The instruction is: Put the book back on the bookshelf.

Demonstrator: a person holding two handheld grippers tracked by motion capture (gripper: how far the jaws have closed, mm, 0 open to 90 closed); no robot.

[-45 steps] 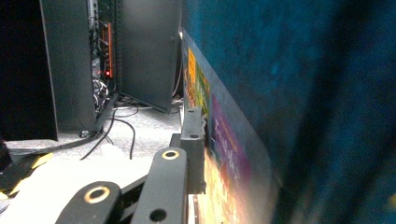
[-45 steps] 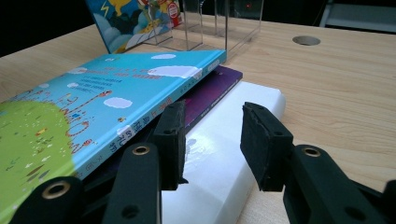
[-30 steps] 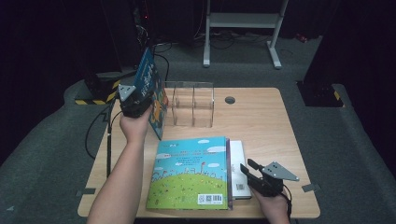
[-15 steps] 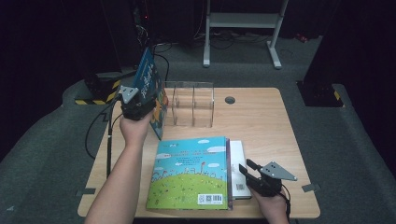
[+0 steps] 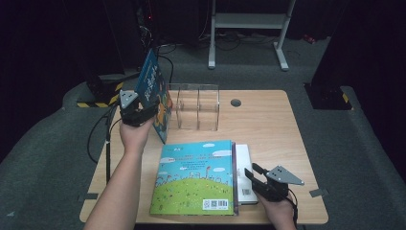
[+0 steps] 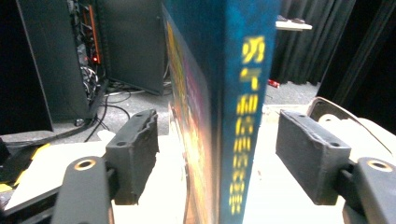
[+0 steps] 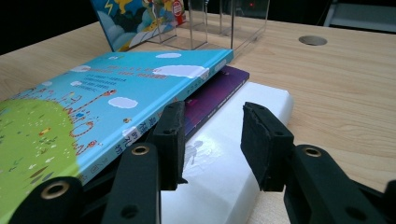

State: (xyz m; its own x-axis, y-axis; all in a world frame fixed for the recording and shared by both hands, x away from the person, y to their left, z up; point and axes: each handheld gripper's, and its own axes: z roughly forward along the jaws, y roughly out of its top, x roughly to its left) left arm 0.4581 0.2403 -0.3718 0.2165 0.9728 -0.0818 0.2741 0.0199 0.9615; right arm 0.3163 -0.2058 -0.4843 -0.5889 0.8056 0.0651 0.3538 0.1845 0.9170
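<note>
A dark blue picture book (image 5: 152,88) stands tilted on its edge just left of a clear acrylic book holder (image 5: 198,108). My left gripper (image 5: 142,109) is open around its near edge; the spine (image 6: 245,116) sits between the two pads with a gap on each side. A large blue-and-green picture book (image 5: 196,177) lies flat at the table's front, on top of a purple book (image 7: 219,93) and a white book (image 5: 244,158). My right gripper (image 5: 251,173) is open, low over the white book (image 7: 224,177) beside the stack, holding nothing.
The wooden table (image 5: 268,120) has a round cable hole (image 5: 235,102) behind the right of the holder. Its right half is bare wood. Cables trail off the left edge, and a white metal stand (image 5: 249,28) is on the floor beyond.
My left gripper has shifted slightly back toward the person along the standing book. The right gripper and the flat stack have not moved.
</note>
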